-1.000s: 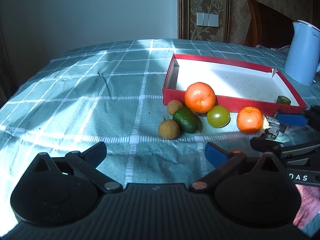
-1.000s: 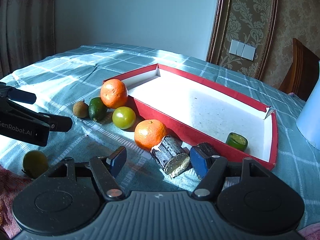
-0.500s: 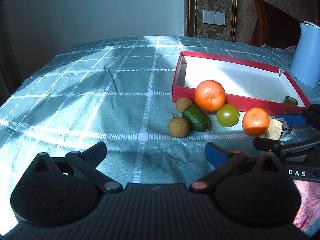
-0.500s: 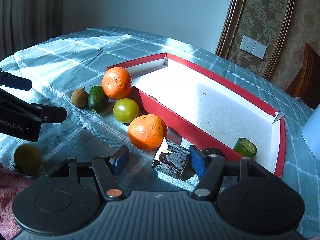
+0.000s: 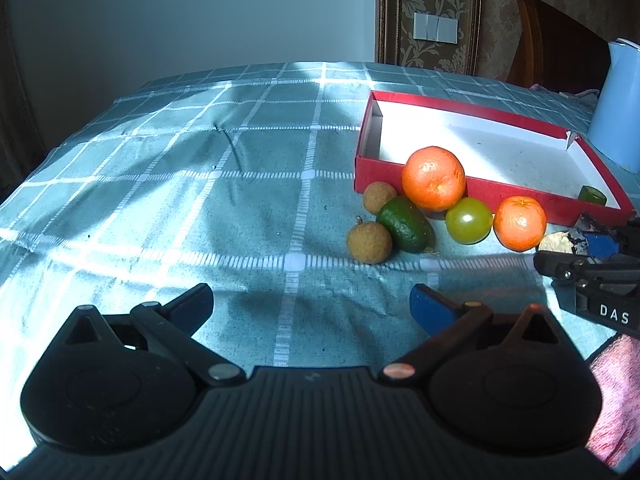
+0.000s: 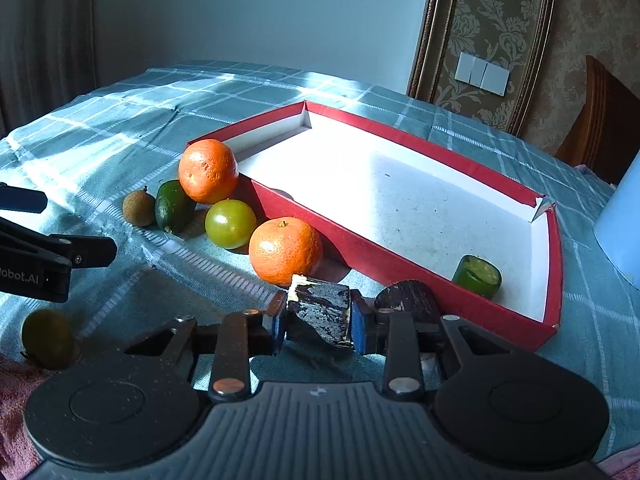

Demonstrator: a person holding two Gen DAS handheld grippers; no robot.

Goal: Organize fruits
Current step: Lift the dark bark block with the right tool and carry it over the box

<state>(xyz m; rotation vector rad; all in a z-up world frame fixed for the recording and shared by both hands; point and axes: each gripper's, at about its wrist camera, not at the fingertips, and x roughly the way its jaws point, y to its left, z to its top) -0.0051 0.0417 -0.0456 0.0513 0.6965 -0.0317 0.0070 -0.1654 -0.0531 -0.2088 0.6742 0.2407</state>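
My right gripper (image 6: 318,322) is shut on a dark cut fruit chunk (image 6: 320,310), just in front of the red tray (image 6: 400,258). A green cut piece (image 6: 477,276) lies inside the tray. Beside the tray lie two oranges (image 6: 208,170) (image 6: 285,250), a green tomato (image 6: 230,223), a dark green fruit (image 6: 172,205) and a brown longan (image 6: 138,208). My left gripper (image 5: 310,306) is open and empty, hovering over the cloth short of the longans (image 5: 369,242). The chunk (image 5: 560,240) and my right gripper (image 5: 588,256) show in the left wrist view at the right edge.
A pale blue kettle (image 5: 618,104) stands behind the tray at the right. A small green fruit (image 6: 47,338) lies near a pink cloth (image 6: 12,396) at the table's front. A dark round piece (image 6: 408,300) sits beside the chunk. A wooden chair (image 5: 556,56) stands behind.
My right gripper closed its fingers on the dark chunk, which was lying loose between them before. The left gripper drifted slightly and stays open.
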